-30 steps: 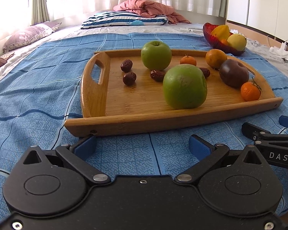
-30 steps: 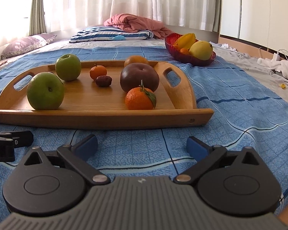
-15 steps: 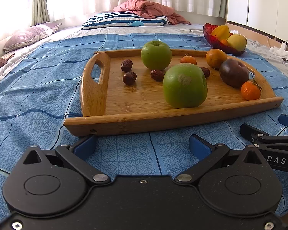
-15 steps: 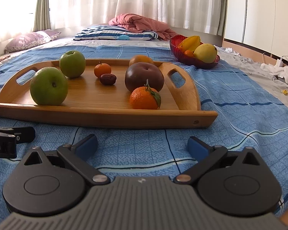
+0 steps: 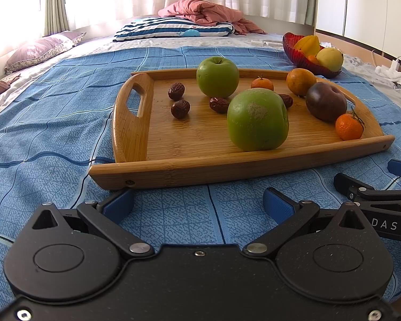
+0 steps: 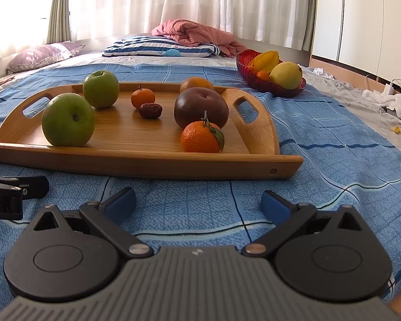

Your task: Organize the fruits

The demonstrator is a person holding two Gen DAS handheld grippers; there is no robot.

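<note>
A wooden tray lies on the blue bedspread. It holds two green apples, a dark purple fruit, a leafy mandarin, a small mandarin, an orange and several dried dates. A red glass bowl with yellow fruits stands beyond the tray's right end. My left gripper is open and empty just before the tray's near edge. My right gripper is open and empty too, also short of the tray.
A striped pillow and a pink blanket lie at the head of the bed. A purple pillow lies far left. White clothes and a cable lie on the right. Curtains hang behind.
The right wrist view has lifted and shifted a little, so the tray and bowl sit slightly further right. The left gripper has barely moved. Both stay open.
</note>
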